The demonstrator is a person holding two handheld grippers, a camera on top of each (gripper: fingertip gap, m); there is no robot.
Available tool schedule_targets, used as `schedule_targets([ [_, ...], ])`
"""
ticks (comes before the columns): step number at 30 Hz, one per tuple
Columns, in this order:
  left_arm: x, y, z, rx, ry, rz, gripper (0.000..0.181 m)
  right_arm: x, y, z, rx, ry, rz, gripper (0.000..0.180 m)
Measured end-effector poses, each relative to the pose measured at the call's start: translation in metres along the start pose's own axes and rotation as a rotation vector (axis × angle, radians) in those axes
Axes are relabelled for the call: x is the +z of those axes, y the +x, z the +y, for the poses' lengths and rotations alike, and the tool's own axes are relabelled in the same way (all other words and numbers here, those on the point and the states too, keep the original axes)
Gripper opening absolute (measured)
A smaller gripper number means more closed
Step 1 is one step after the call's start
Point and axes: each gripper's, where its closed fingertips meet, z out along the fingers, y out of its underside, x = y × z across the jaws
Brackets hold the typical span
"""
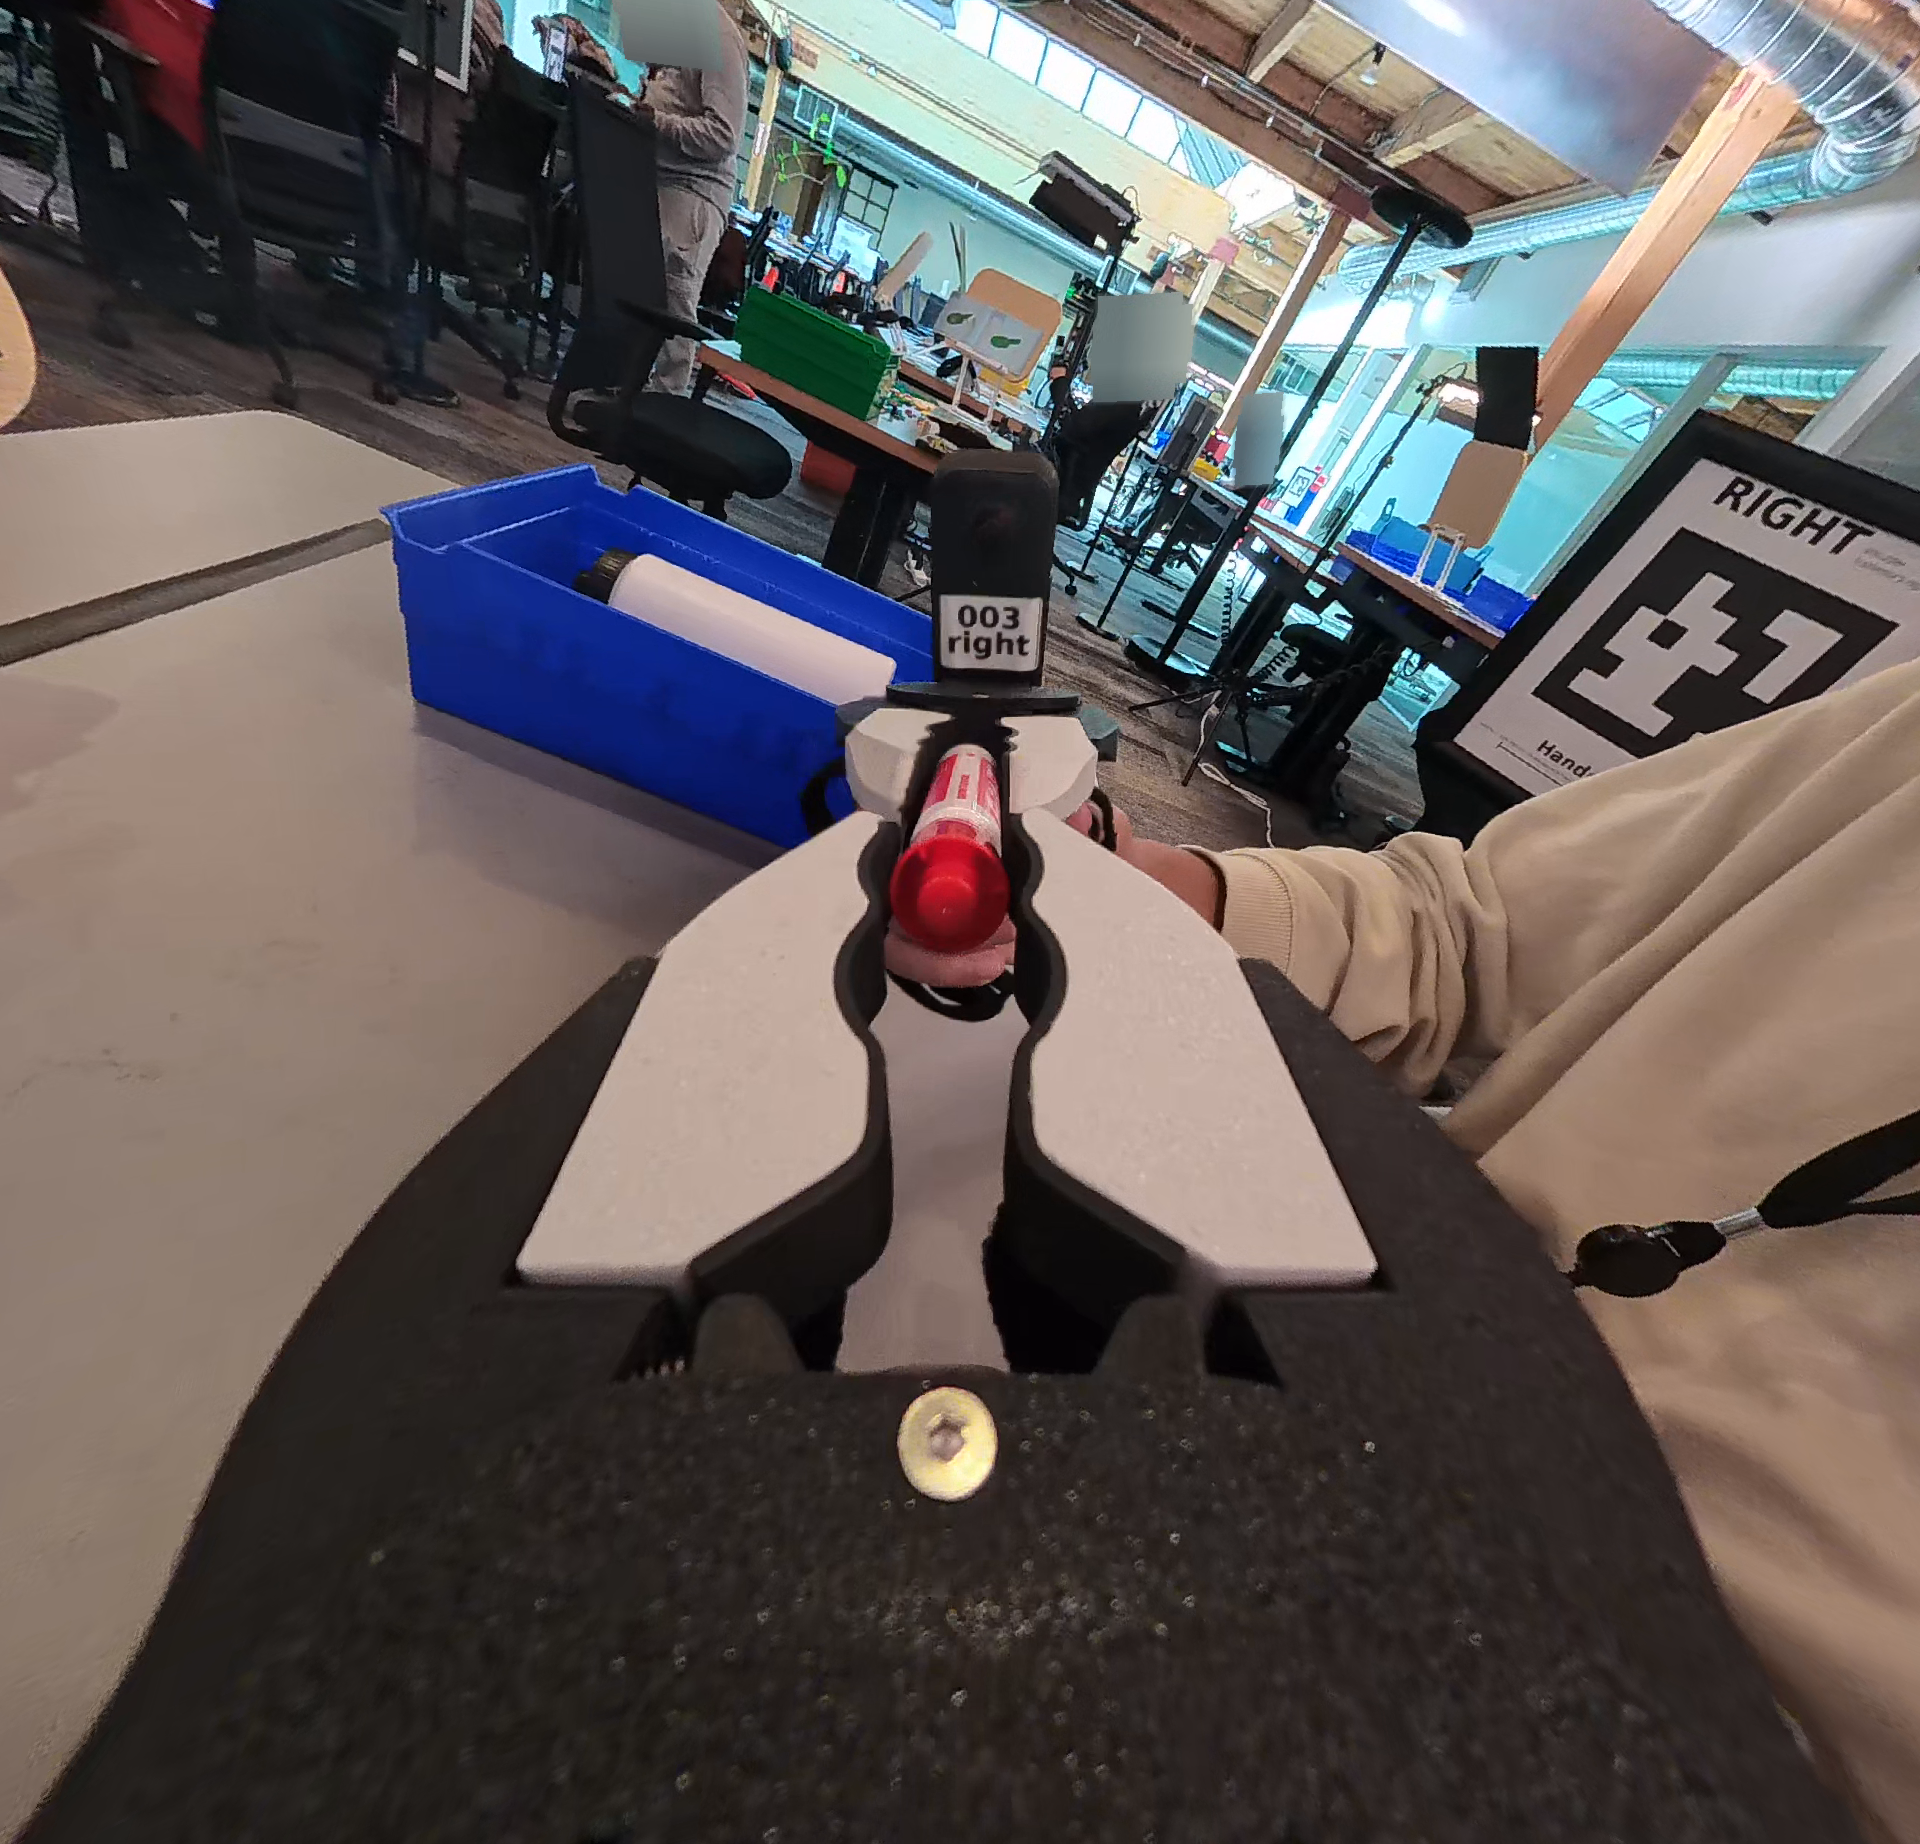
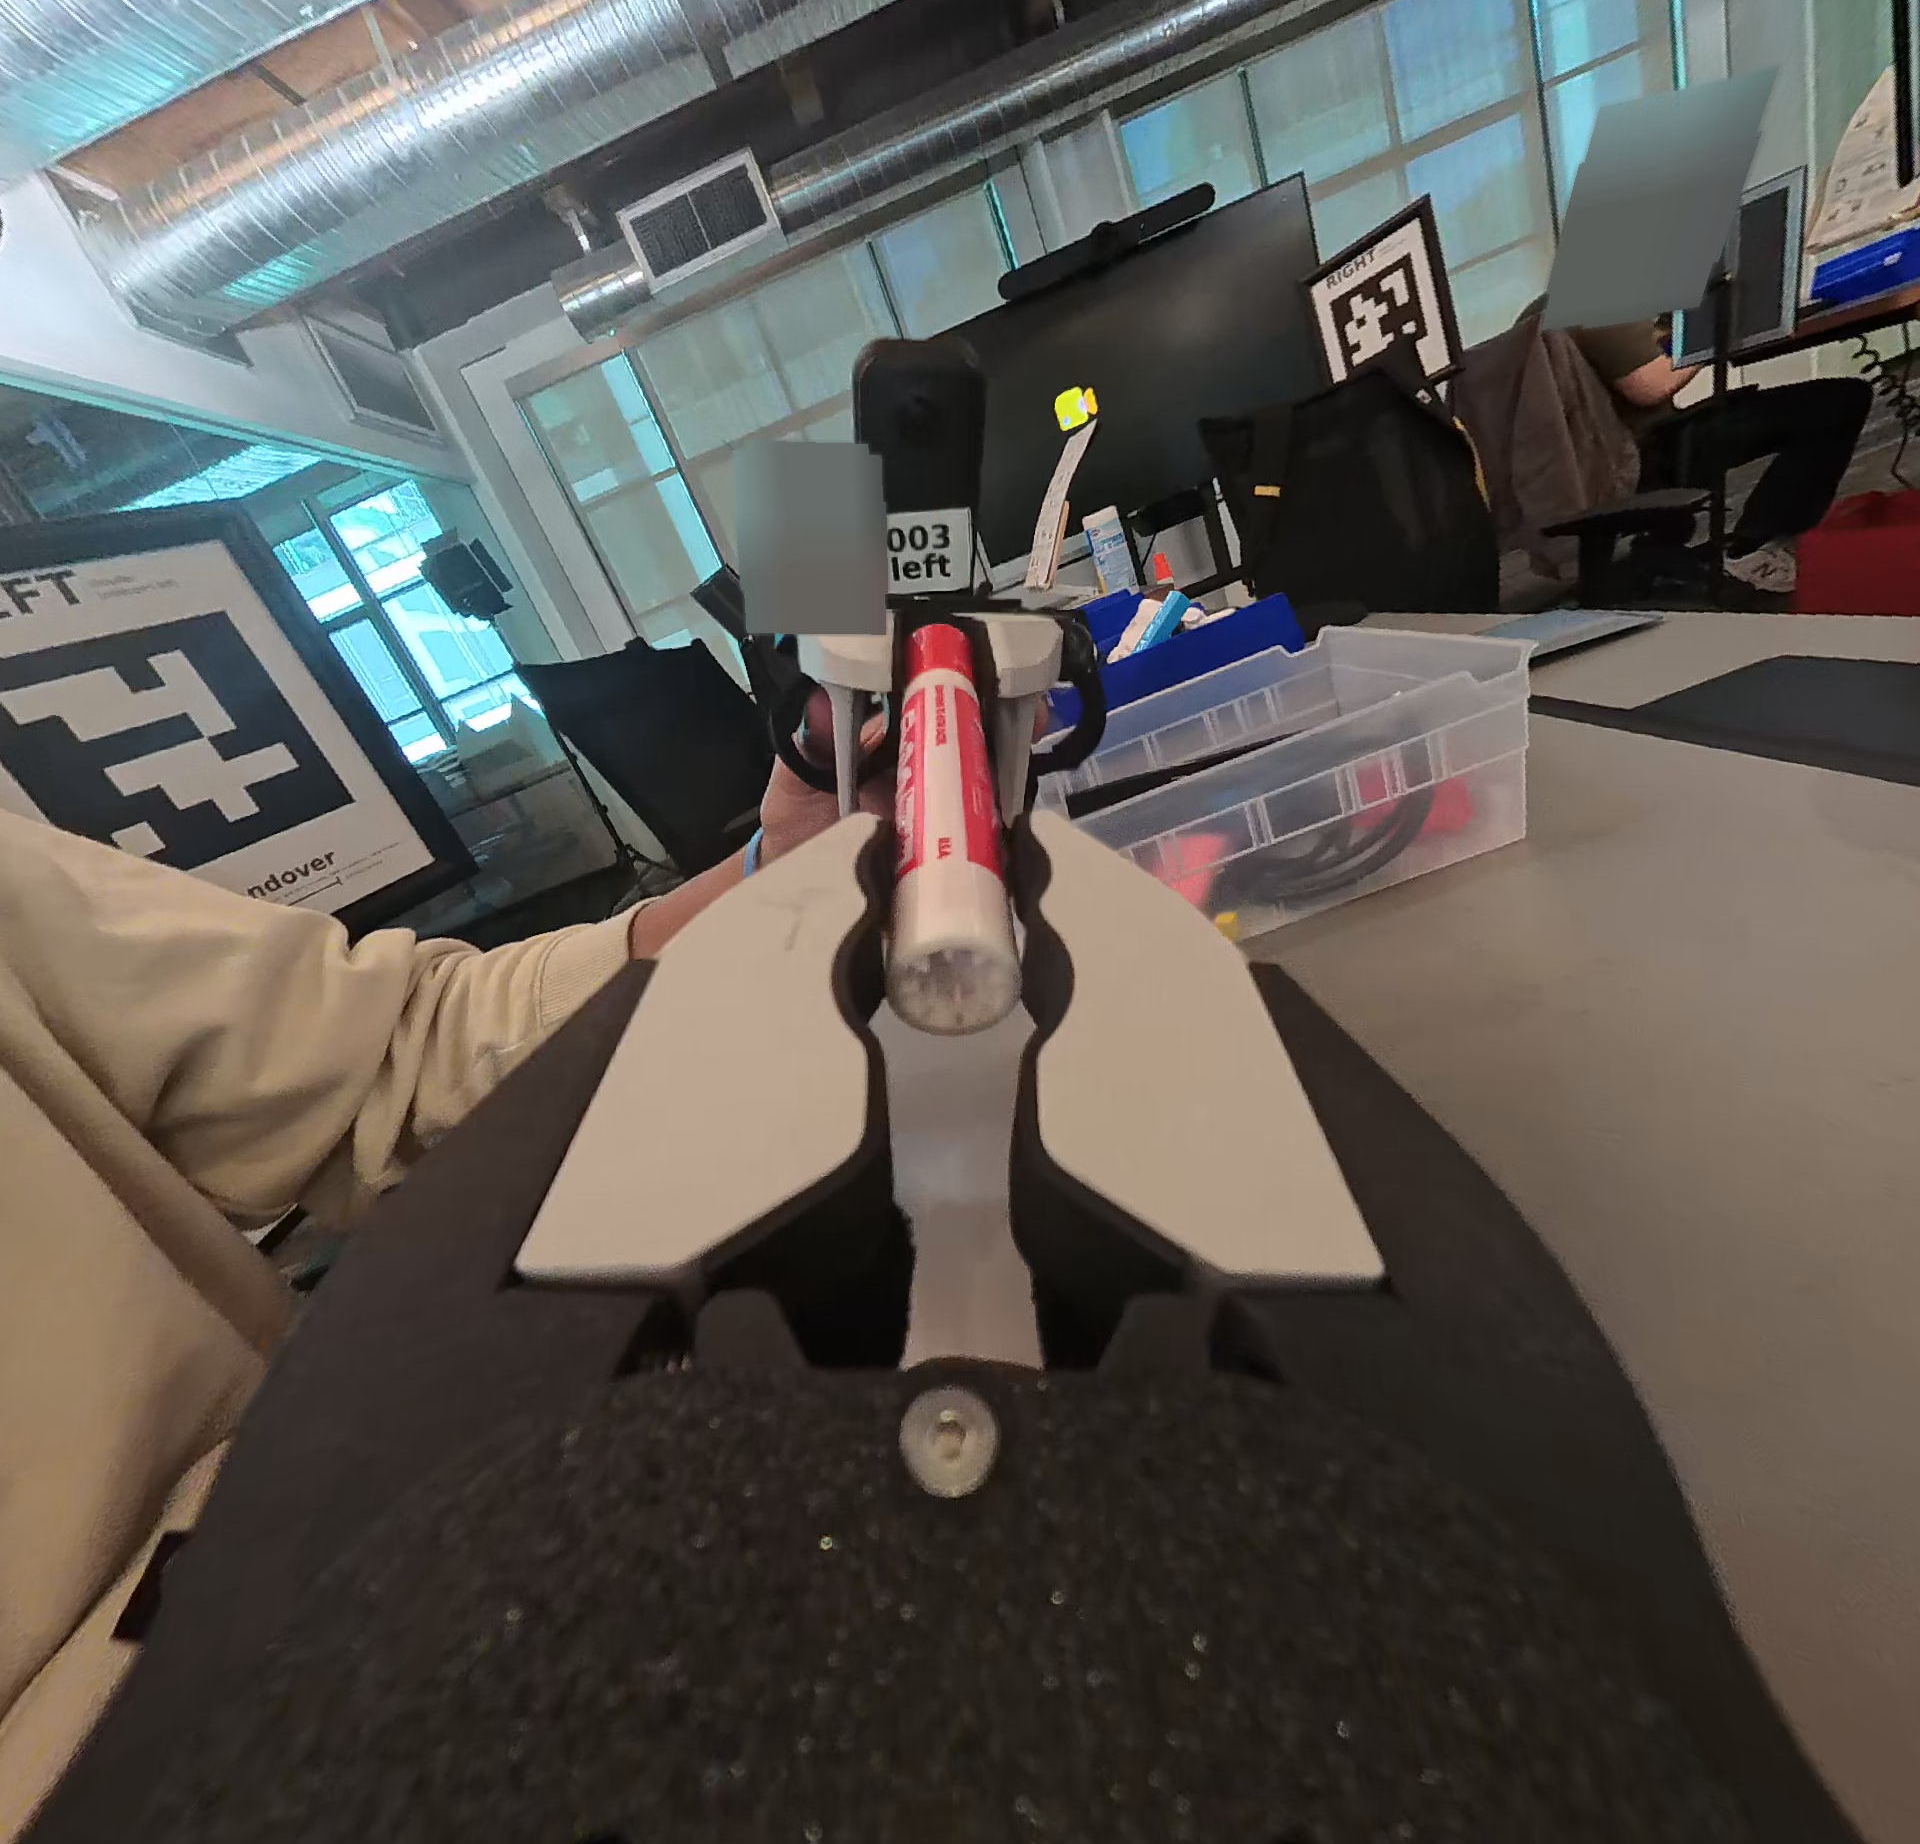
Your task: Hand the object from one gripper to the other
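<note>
You face an open workshop | grey counter [image 1: 208, 963] | black office chair [image 1: 665, 412] on dark floor | silver ceiling ducts [image 2: 416, 111] | wall of large windows [image 2: 1351, 132]

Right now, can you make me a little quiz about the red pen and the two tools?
1. True or false: the marker lies flat on the table.
2. Which end of the marker faces the left tool's camera? A: the red cap. B: the white end. C: its side.
3. Fill in: the white bottle lies in the ___ bin.

Key
1. False. The marker is up off the table, with the left tool and the right tool each closed on one end.
2. A.
3. Blue.
</note>
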Motion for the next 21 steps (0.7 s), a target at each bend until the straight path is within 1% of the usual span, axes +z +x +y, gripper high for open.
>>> schedule_targets([
  [7, 0.001, -0.001, 0.002, -0.009, -0.002, 0.000, 0.020, -0.002, -0.001, 0.000, 0.019, -0.037, 0.005, 0.021],
  [9, -0.001, -0.003, 0.006, 0.009, -0.039, -0.022, 0.026, -0.003, -0.001, 0.001, 0.014, -0.052, 0.012, 0.021],
  [12, -0.011, -0.013, 0.005, 0.055, -0.099, -0.123, 0.045, -0.006, 0.004, 0.000, 0.037, -0.063, 0.027, 0.021],
  [13, -0.015, -0.015, 0.005, 0.082, -0.124, -0.159, 0.048, -0.008, 0.007, -0.001, 0.043, -0.069, 0.042, 0.021],
  [16, -0.024, -0.014, 0.004, 0.174, -0.207, -0.253, 0.055, -0.015, 0.016, -0.009, 0.066, -0.089, 0.088, 0.021],
  [18, -0.027, -0.011, 0.003, 0.230, -0.256, -0.300, 0.057, -0.018, 0.025, -0.015, 0.084, -0.131, 0.149, 0.021],
  [21, -0.031, -0.021, -0.003, 0.383, -0.314, -0.479, 0.054, -0.019, 0.032, -0.023, 0.134, -0.247, 0.243, 0.022],
])
